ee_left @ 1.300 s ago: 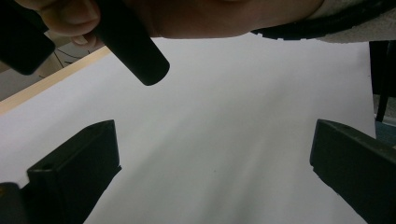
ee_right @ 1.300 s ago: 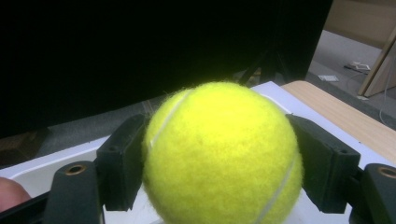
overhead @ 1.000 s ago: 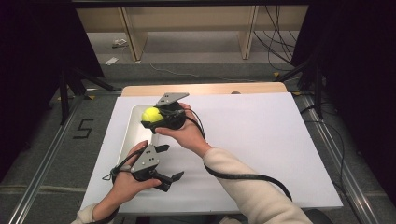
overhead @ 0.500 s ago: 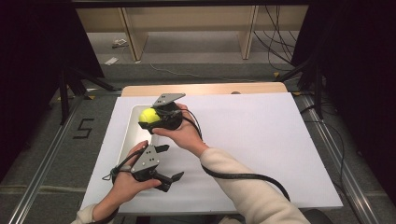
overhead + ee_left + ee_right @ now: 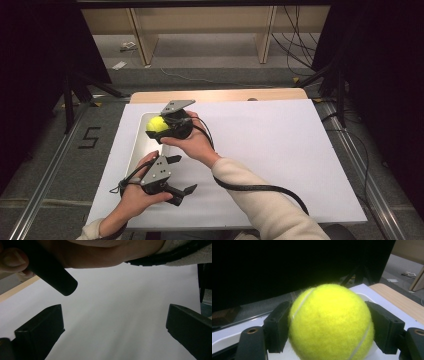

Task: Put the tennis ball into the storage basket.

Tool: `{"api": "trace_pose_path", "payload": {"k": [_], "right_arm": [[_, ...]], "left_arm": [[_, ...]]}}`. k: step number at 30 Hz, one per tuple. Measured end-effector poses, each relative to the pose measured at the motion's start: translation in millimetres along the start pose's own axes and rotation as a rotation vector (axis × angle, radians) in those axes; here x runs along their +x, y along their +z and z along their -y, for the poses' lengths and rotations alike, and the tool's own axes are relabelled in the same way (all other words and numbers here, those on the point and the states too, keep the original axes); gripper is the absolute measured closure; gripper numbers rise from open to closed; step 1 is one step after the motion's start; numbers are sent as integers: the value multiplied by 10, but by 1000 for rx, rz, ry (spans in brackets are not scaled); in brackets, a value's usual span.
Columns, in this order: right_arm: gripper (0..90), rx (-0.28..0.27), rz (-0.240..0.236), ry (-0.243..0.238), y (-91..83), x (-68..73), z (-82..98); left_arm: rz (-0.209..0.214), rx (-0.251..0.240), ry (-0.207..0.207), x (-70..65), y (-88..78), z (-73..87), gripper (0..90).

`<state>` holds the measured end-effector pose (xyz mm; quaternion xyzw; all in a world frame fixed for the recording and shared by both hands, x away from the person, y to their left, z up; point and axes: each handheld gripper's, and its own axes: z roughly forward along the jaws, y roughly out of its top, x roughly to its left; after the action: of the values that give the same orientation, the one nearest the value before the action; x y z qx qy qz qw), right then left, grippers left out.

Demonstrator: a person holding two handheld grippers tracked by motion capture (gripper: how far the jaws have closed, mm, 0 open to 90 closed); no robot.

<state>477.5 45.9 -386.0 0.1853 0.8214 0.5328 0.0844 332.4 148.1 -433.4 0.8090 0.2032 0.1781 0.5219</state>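
A yellow tennis ball [image 5: 156,124] is held a little above the far end of a white tray [image 5: 136,151], on the left part of the table. My right gripper [image 5: 159,126] is shut on it, a black jaw pressing each side of the tennis ball [image 5: 330,322] in the right gripper view, where my right gripper [image 5: 330,326] points toward the tray's rim [image 5: 365,298]. My left gripper [image 5: 183,174] stays open near the table's front edge with nothing between its fingers. In the left gripper view, my left gripper [image 5: 115,335] looks along the white sheet [image 5: 120,315], under the other forearm.
A large white sheet [image 5: 280,150] covers the table, with a strip of bare wood [image 5: 225,95] along the far edge. A thick black cable [image 5: 250,187] trails from the right gripper across the sheet. Shelving and cables lie on the floor beyond.
The right gripper has carried the ball slightly left and lower, toward the tray. The left gripper has stayed put.
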Motion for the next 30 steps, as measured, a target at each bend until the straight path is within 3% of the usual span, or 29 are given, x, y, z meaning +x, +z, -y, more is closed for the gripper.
{"api": "trace_pose_path", "payload": {"k": [30], "right_arm": [[267,27,-13,-3,137,5,-26]], "left_arm": [[1,1,5,-5,-2,-2,9]]}}
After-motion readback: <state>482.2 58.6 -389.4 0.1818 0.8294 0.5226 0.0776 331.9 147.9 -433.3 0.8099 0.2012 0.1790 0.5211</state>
